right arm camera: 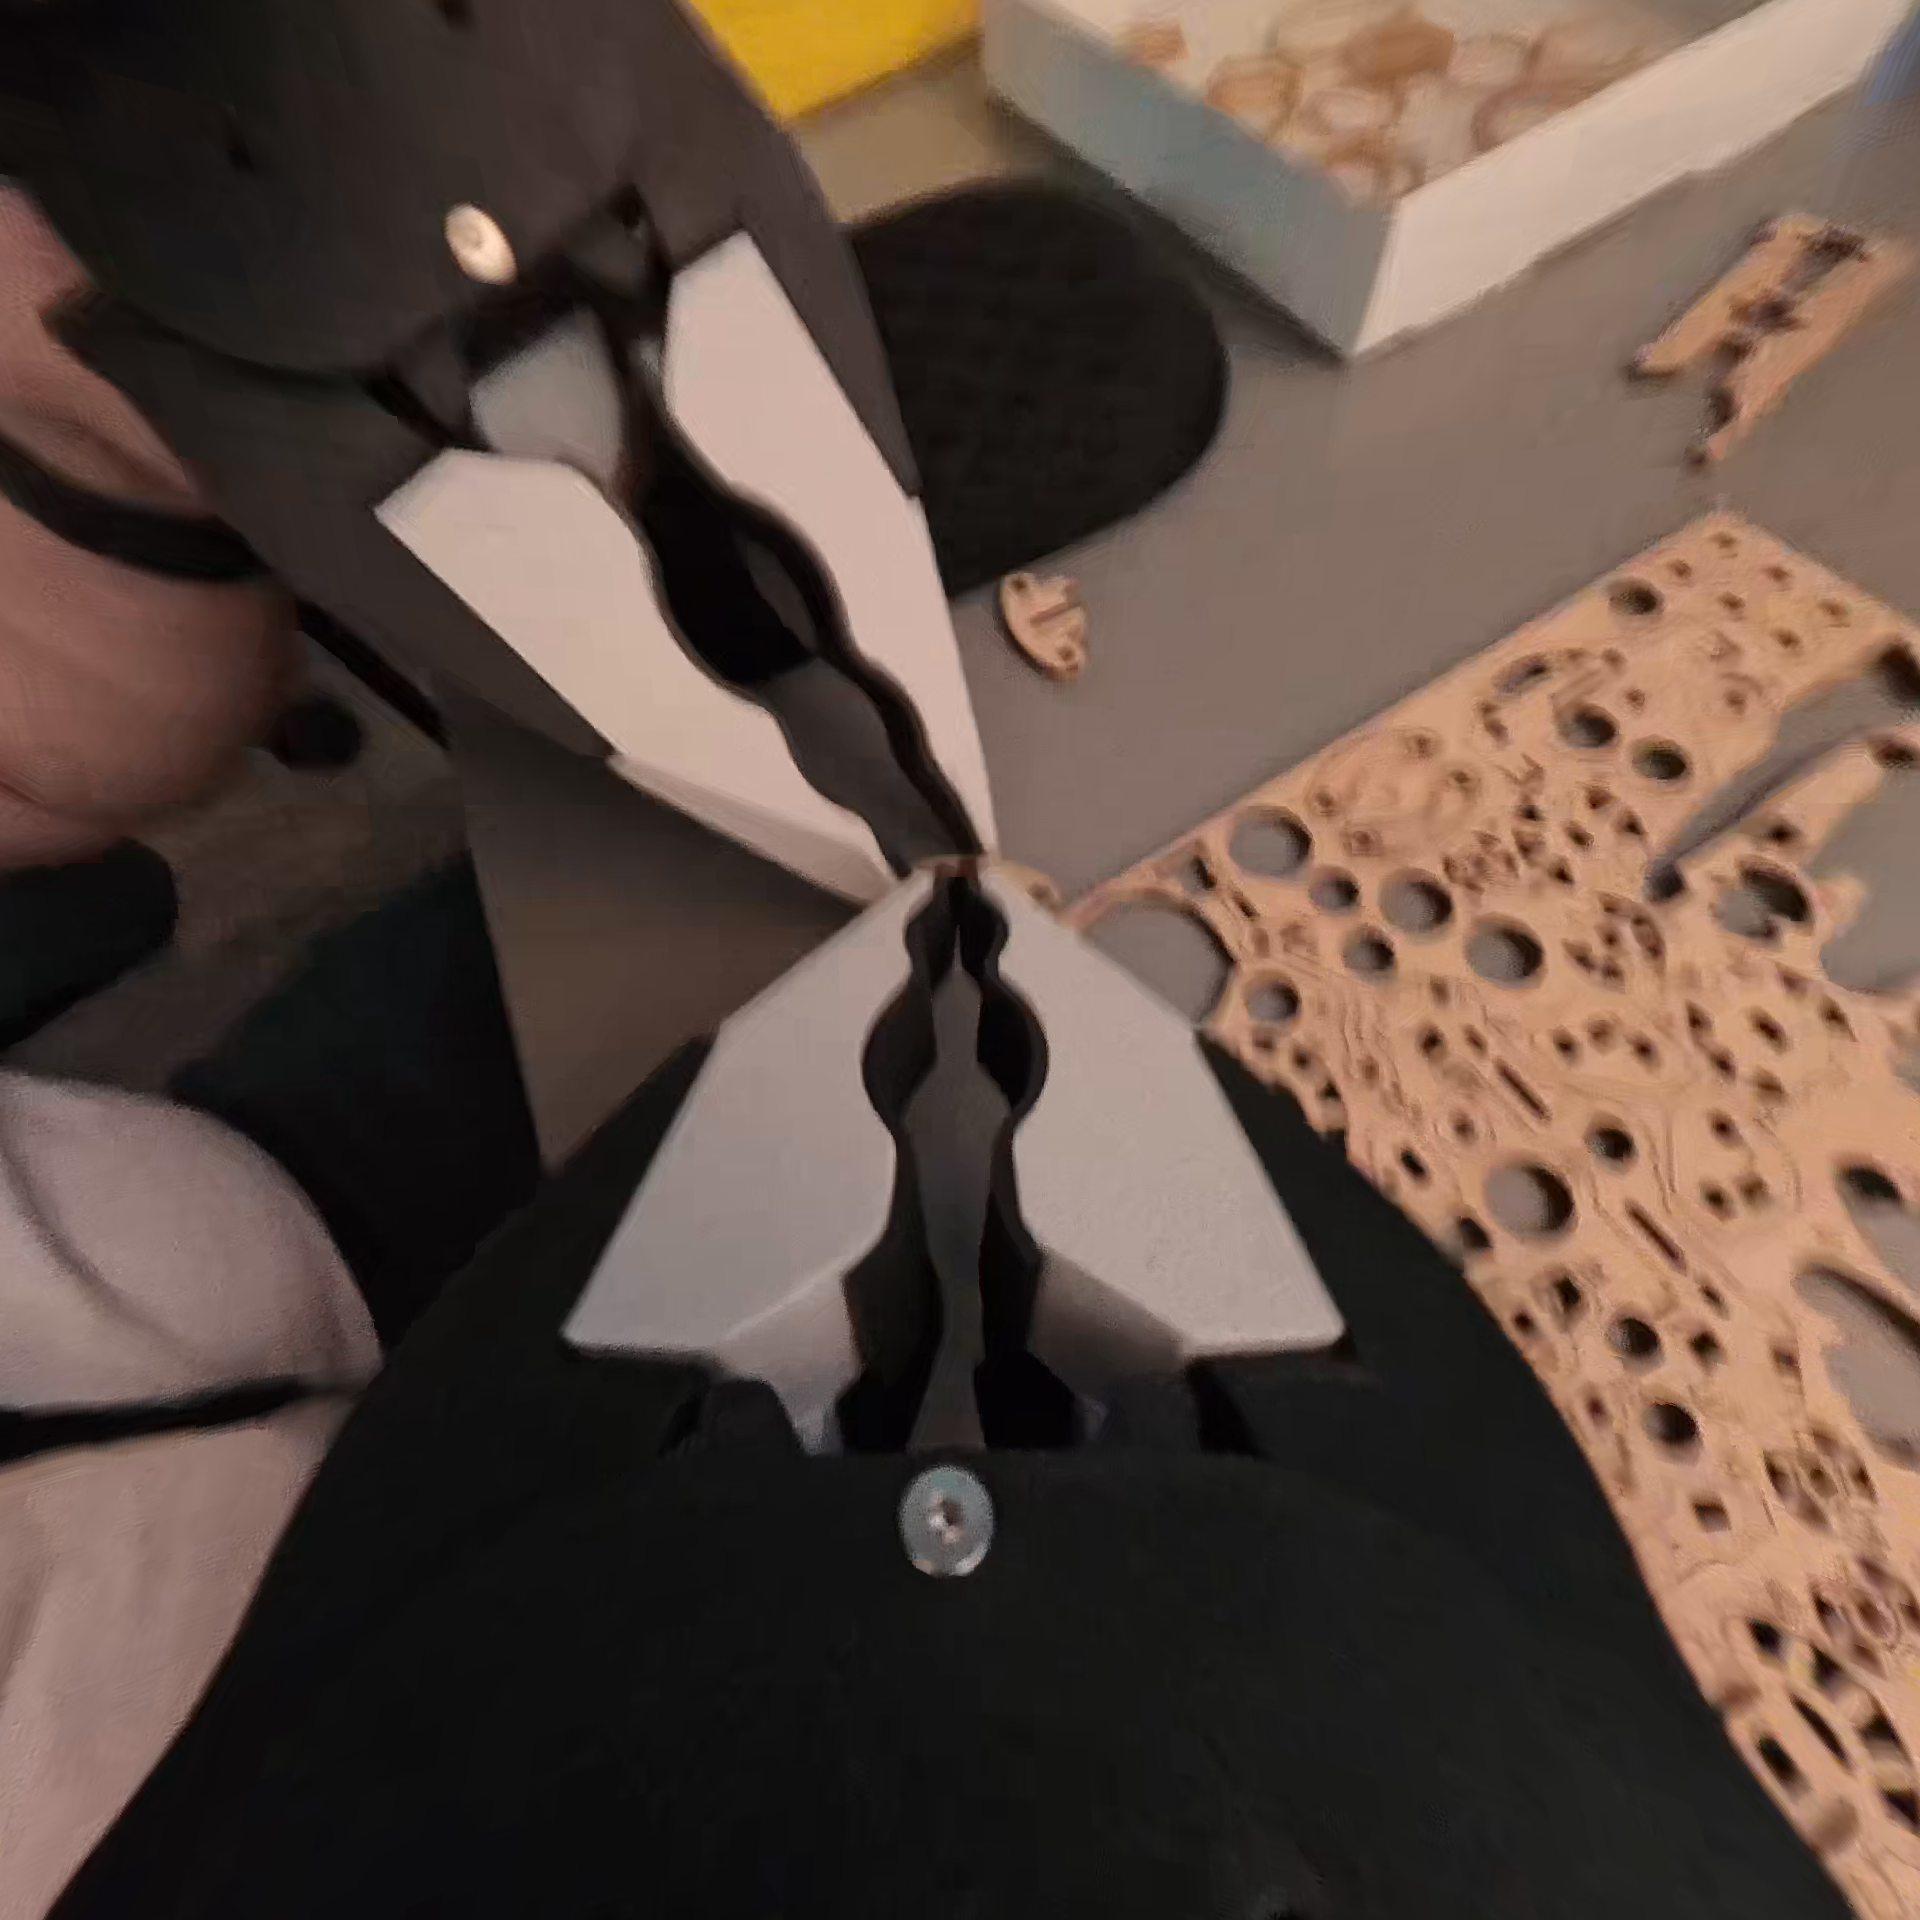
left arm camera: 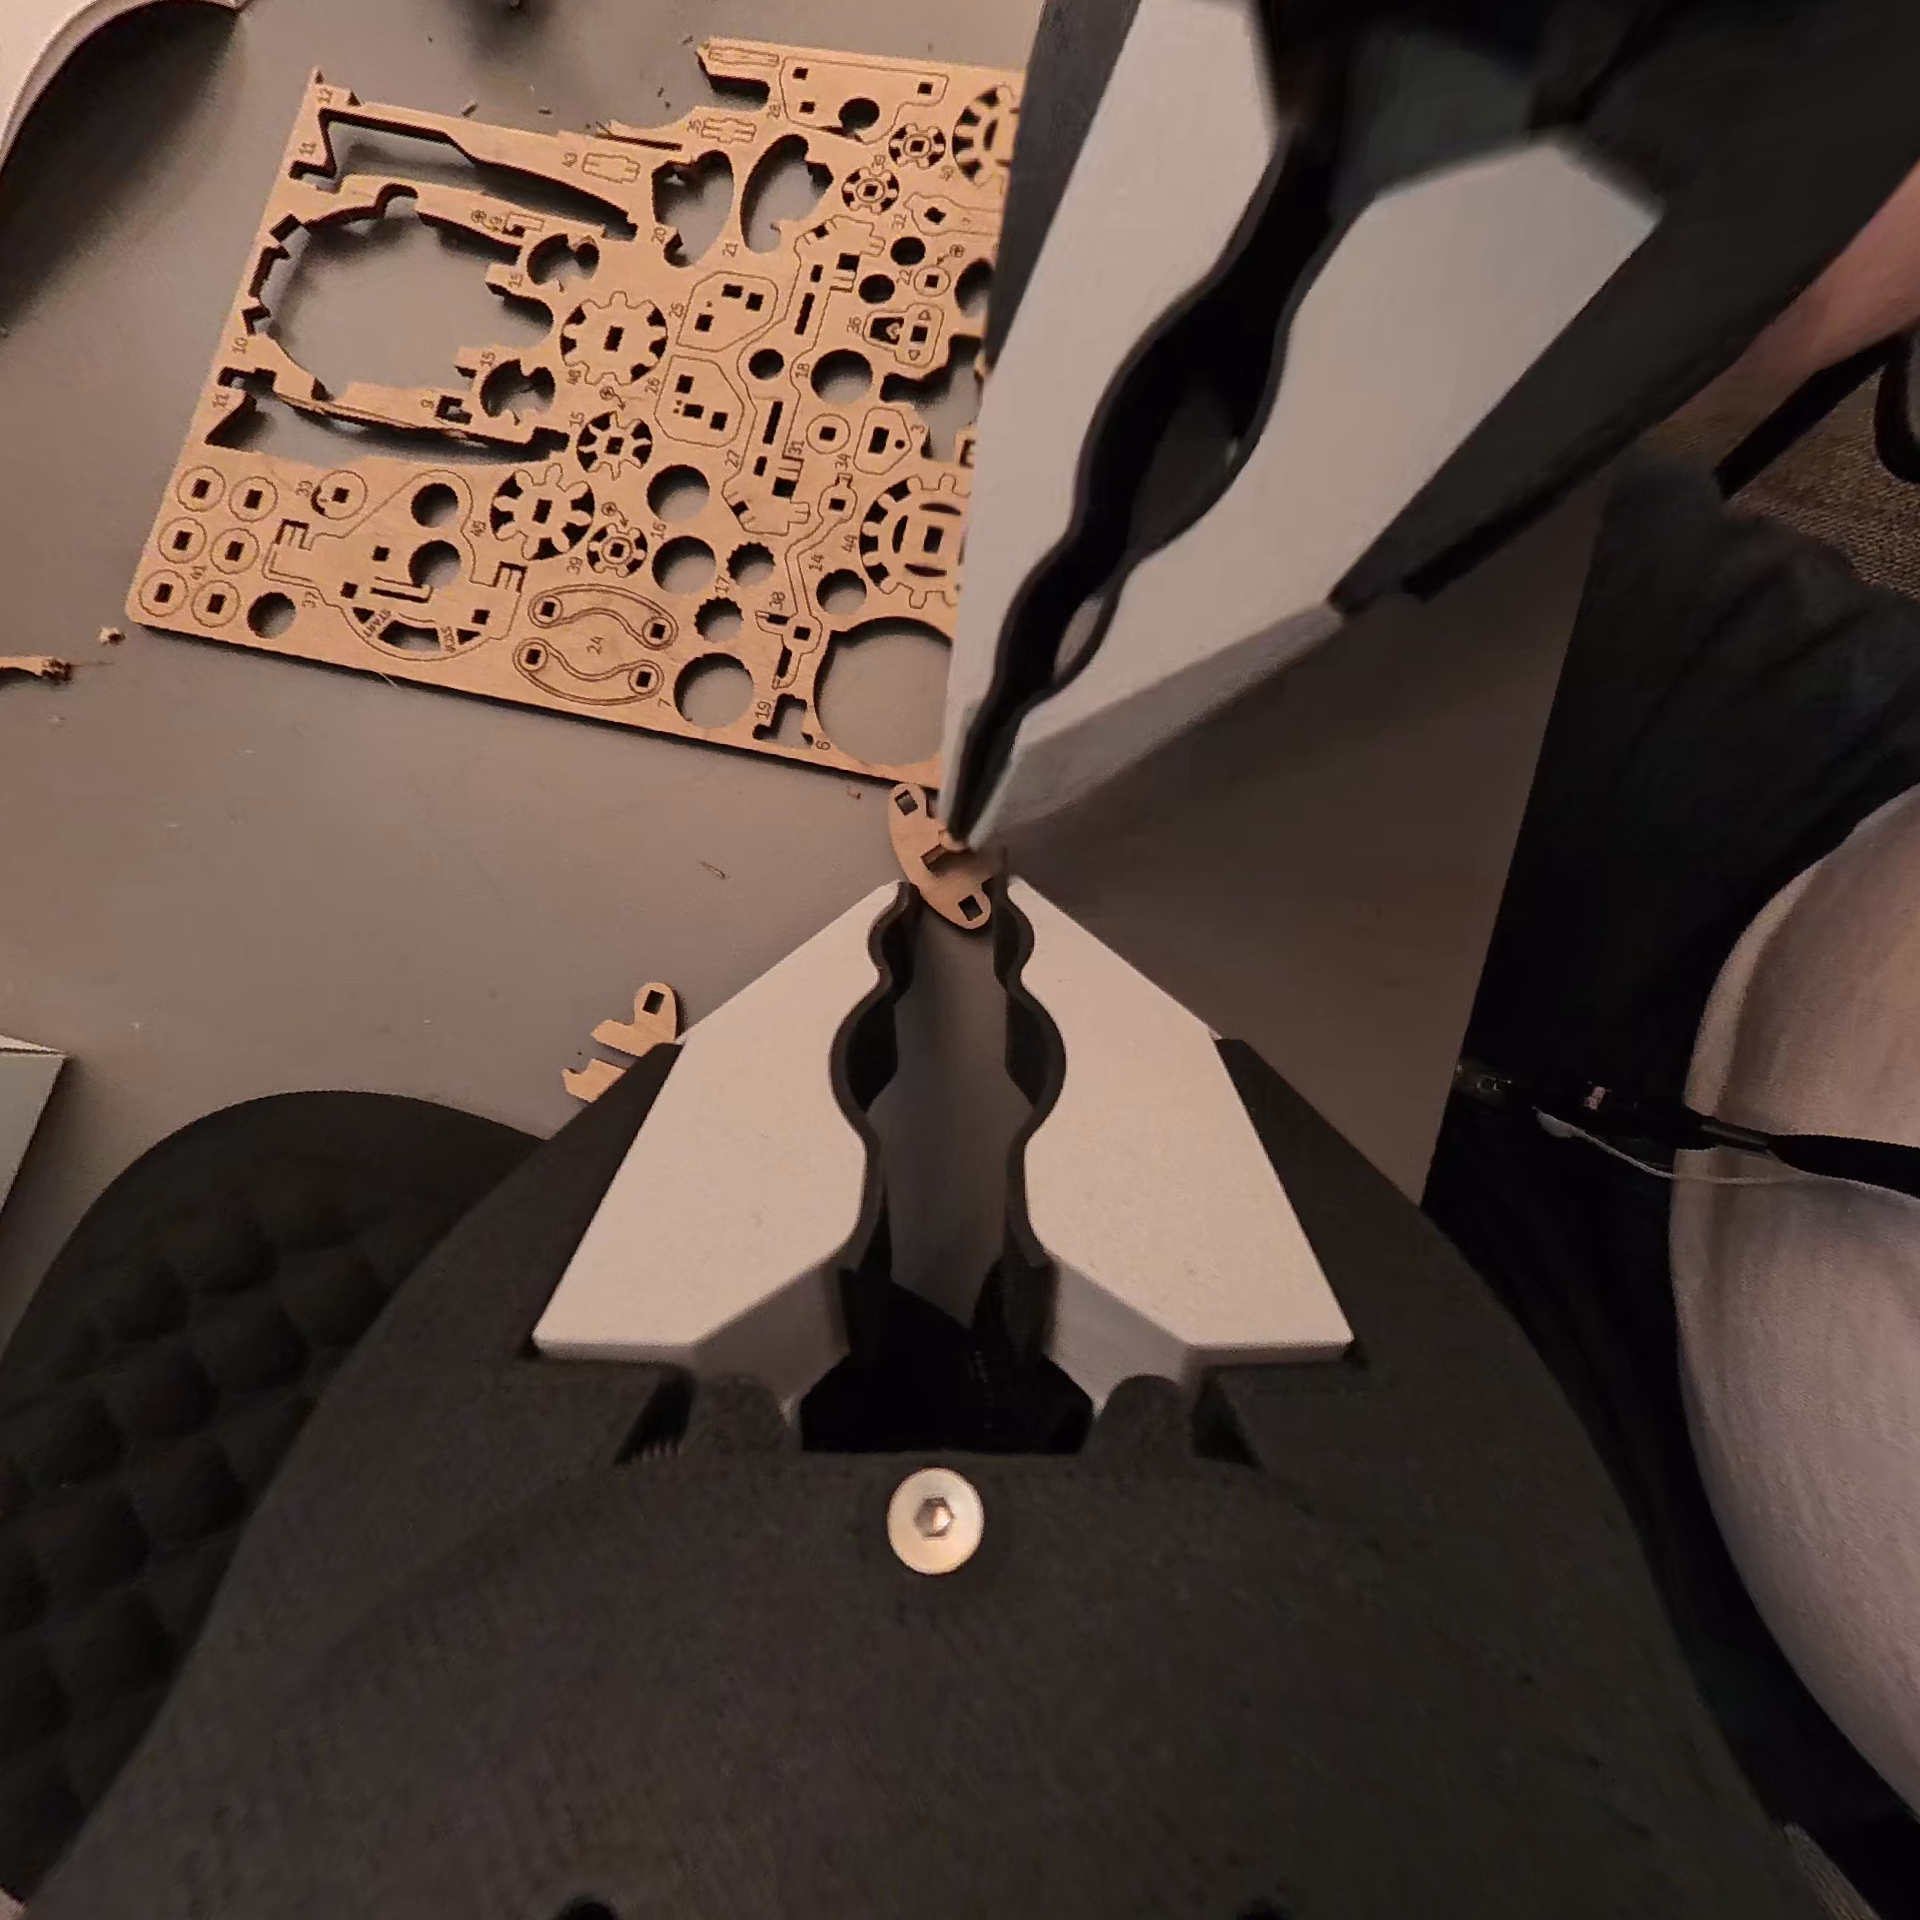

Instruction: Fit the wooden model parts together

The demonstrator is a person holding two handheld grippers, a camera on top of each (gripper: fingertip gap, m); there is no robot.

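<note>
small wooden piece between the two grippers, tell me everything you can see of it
The small wooden piece is a thin, pale, laser-cut plywood part, curved, with square holes near each end and a notch midway. It hangs above the grey table, tilted. The right gripper pinches its middle with jaws shut; the left gripper meets its lower end, jaws slightly apart.

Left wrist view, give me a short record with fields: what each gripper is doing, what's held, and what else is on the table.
left gripper: slightly open; small curved wooden piece between its tips, grip not clear
right gripper: comes in from upper right, tips shut on the same piece
held piece: thin light wood, square holes, above the grey table
perforated wooden parts sheet: flat on the table, many parts already out
loose notched wooden part: on the table, left of the left gripper
black foam pad: lower left
</note>
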